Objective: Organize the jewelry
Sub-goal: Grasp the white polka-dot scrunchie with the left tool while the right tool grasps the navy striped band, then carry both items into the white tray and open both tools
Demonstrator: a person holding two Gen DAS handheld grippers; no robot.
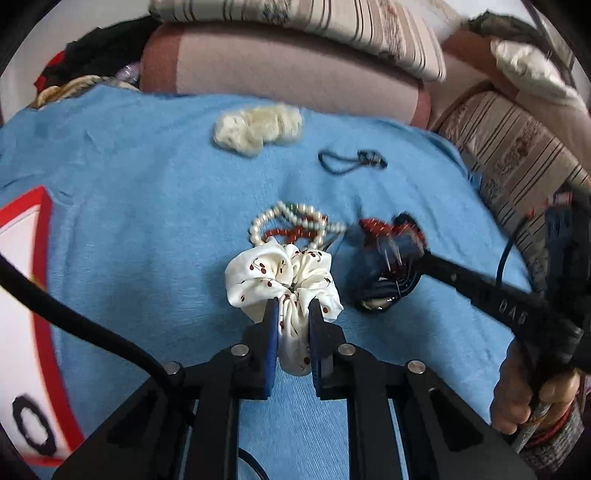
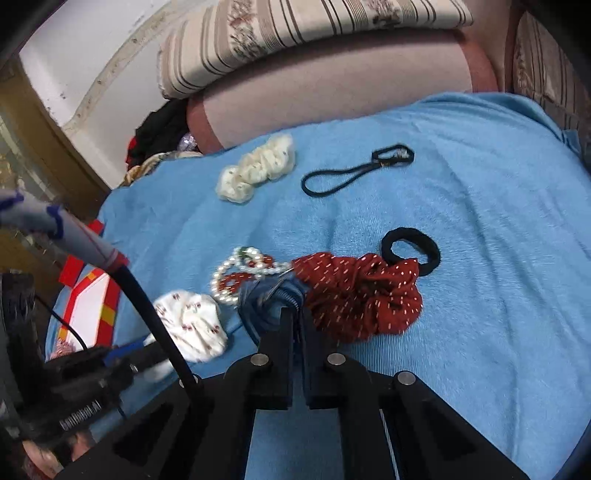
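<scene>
My left gripper (image 1: 292,306) is shut on a white cherry-print scrunchie (image 1: 280,280), also seen in the right wrist view (image 2: 192,325). My right gripper (image 2: 295,314) is shut on a blue denim hair piece (image 2: 269,299) that lies against a red dotted scrunchie (image 2: 365,291); it shows blurred in the left wrist view (image 1: 388,254). A pearl necklace tangled with red beads (image 1: 295,225) lies just beyond the white scrunchie, and shows in the right wrist view (image 2: 243,273).
All lies on a blue cloth (image 2: 480,206). A cream scrunchie (image 2: 258,168), a thin black hair tie (image 2: 351,173) and a thick black hair tie (image 2: 410,254) lie farther back. Striped cushions (image 2: 295,33) stand behind. A red-and-white box (image 1: 22,295) is at left.
</scene>
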